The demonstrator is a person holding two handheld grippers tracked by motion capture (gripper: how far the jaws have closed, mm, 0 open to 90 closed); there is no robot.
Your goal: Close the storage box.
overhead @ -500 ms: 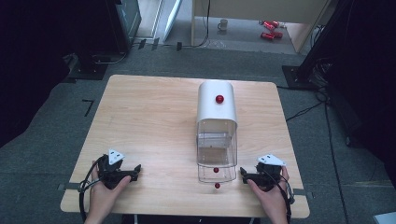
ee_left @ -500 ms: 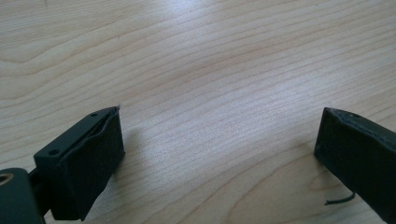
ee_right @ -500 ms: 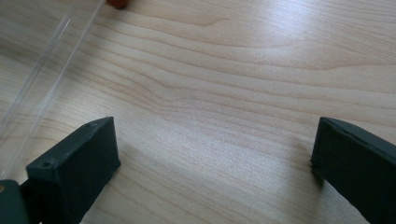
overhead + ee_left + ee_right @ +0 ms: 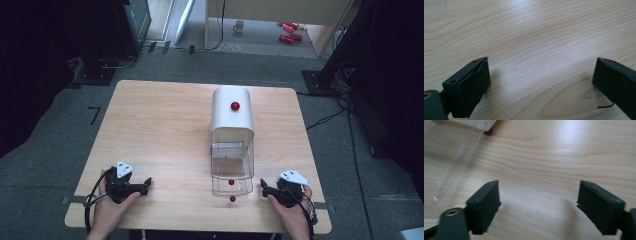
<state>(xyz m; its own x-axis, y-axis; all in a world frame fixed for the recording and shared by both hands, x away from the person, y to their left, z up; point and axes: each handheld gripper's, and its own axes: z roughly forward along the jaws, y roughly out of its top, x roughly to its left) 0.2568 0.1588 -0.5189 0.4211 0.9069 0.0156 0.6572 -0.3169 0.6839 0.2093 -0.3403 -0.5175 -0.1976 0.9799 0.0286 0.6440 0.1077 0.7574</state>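
Bare wooden table [image 4: 160,125] lies wide open left of the white-topped clear container [image 4: 232,145]; the left gripper [image 4: 146,183] and right gripper [image 4: 262,186] rest near its front edge, jaws spread, holding nothing.

No readable text, labels, brands or numbers anywhere. White container [image 4: 232,115] carries no lettering, just a red knob. Red cans [image 4: 287,31] on the floor behind the table are too small and blurred to read.

left tool [image 4: 131,184]: black, grey three-cornered plate, cable | right tool [image 4: 281,190]: seemingly alike
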